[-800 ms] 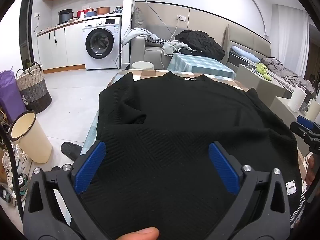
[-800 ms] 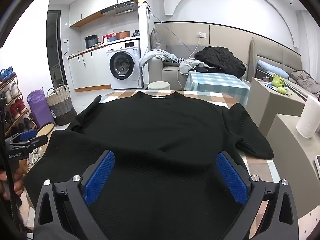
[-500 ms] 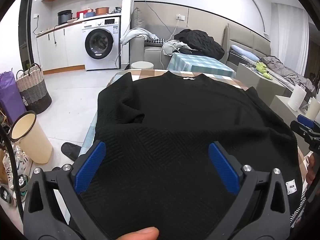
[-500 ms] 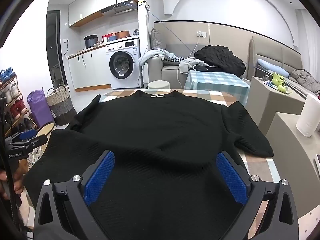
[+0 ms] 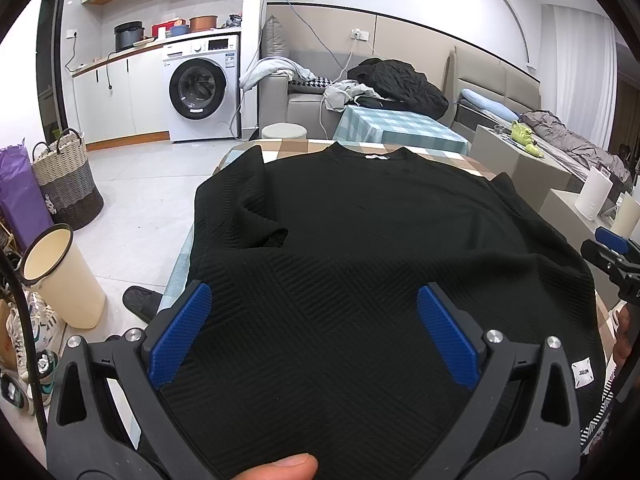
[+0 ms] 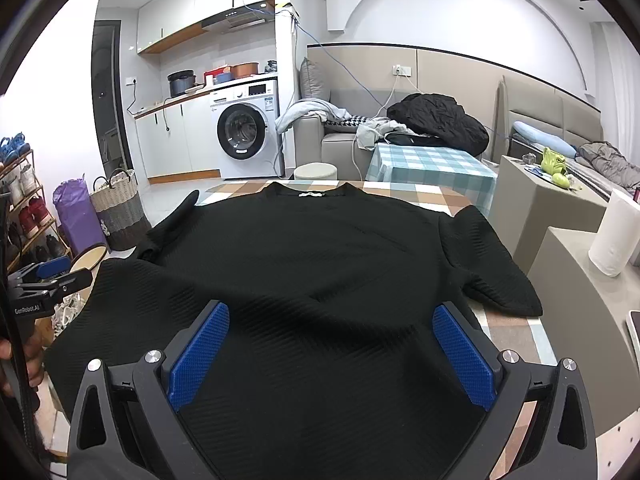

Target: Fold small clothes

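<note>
Black textured knit sweater (image 5: 360,248) spread flat on checked tablecloth-covered table (image 6: 508,324).
Left gripper (image 5: 314,336) and right gripper (image 6: 330,354) sit above the near hem, jaws wide apart, holding nothing.

Your surface: table (image 6: 508,326) with brown, cream and teal check cloth | on it: 1 black ribbed sweater (image 5: 360,240) spread flat, collar at the far edge | your left sleeve folded in over the body | your right sleeve (image 6: 488,264) lying out on the cloth | hem at the near edge.
</note>
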Demonstrator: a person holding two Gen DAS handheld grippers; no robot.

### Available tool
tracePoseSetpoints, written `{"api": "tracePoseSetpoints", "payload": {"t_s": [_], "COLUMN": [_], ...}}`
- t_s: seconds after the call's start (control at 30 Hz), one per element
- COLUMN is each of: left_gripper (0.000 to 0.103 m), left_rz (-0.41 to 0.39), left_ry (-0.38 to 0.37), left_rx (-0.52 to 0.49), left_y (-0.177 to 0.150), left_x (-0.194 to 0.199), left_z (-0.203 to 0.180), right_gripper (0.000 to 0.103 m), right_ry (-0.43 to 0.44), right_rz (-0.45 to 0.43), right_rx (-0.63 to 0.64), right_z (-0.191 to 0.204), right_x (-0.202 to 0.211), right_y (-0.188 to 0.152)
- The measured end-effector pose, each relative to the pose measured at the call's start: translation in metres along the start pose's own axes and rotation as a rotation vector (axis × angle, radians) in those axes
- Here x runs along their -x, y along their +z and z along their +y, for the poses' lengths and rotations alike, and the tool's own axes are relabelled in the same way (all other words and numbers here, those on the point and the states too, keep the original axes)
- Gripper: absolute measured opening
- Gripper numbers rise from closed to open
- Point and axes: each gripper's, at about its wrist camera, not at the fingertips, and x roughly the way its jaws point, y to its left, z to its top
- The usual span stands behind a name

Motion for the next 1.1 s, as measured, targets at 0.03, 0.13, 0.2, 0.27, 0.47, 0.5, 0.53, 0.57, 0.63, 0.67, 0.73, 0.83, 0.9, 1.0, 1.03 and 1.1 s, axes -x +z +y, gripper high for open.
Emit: {"api": "tracePoseSetpoints", "payload": {"t_s": [0.03, 0.13, 0.2, 0.27, 0.47, 0.5, 0.53, 0.57, 0.63, 0.67, 0.73, 0.83, 0.9, 1.0, 1.03, 1.1], "left_gripper": [0.102, 0.102, 0.102, 0.102, 0.102, 0.102, 0.102, 0.102, 0.102, 0.102, 0.102, 0.102, 0.102, 0.102, 0.102, 0.102], "left_rz": [0.0, 0.0, 0.0, 0.0, 0.0, 0.0, 0.0, 0.0, -0.003, -0.003, -0.004, -0.005, -0.005, -0.006, -0.006, -0.005], "left_ry": [-0.003, -0.002, -0.006, -0.006, -0.005, -0.005, -0.004, -0.003, -0.005, -0.004, -0.004, -0.003, -0.004, -0.006, -0.004, -0.001], "left_rx": [-0.002, -0.003, -0.007, -0.008, -0.009, -0.009, -0.01, -0.01, -0.009, -0.009, -0.009, -0.009, -0.01, -0.01, -0.011, -0.01], "left_y": [0.0, -0.0003, 0.0034, 0.0035, 0.0038, 0.0038, 0.004, 0.004, 0.0031, 0.0029, 0.0032, 0.0028, 0.003, 0.0035, 0.0034, 0.0035], "left_x": [-0.0007, -0.001, 0.0031, 0.0033, 0.0033, 0.0034, 0.0032, 0.0033, 0.0043, 0.0047, 0.0048, 0.0053, 0.0054, 0.0067, 0.0062, 0.0065], "left_z": [0.0008, 0.0003, -0.0004, -0.0004, -0.0013, -0.0014, -0.0014, -0.0016, -0.0009, -0.001, -0.0011, -0.0015, -0.0011, 0.0007, -0.0004, -0.0003], "right_gripper": [0.103, 0.103, 0.103, 0.103, 0.103, 0.103, 0.103, 0.103, 0.103, 0.103, 0.103, 0.103, 0.103, 0.103, 0.103, 0.103], "right_ry": [-0.003, 0.002, 0.0, -0.002, -0.003, -0.004, -0.002, 0.0, -0.002, -0.002, 0.002, 0.004, 0.002, 0.002, 0.0, -0.001], "right_rz": [0.0, -0.002, 0.001, 0.001, -0.006, -0.006, -0.005, -0.005, -0.007, -0.009, -0.007, -0.007, -0.009, -0.006, -0.005, -0.007], "right_rx": [0.0, -0.003, -0.003, -0.002, -0.003, -0.003, -0.004, -0.005, -0.005, -0.007, -0.007, -0.007, -0.006, -0.007, -0.007, -0.009], "right_z": [-0.0002, -0.0005, -0.0016, -0.0009, -0.0013, -0.001, -0.0011, -0.0009, -0.0008, -0.0009, -0.0026, -0.0033, -0.0017, -0.0013, -0.0018, -0.0026], "right_x": [-0.0001, 0.0004, -0.0007, -0.0005, 0.0024, 0.0026, 0.0027, 0.0027, 0.0025, 0.0028, 0.001, 0.0009, 0.0012, 0.0009, 0.0006, 0.0012], "right_y": [0.0, -0.0009, -0.0012, -0.0009, -0.0025, -0.0025, -0.0025, -0.0023, -0.002, -0.0024, -0.0009, -0.0011, -0.0011, -0.0005, -0.0001, 0.0006]}}
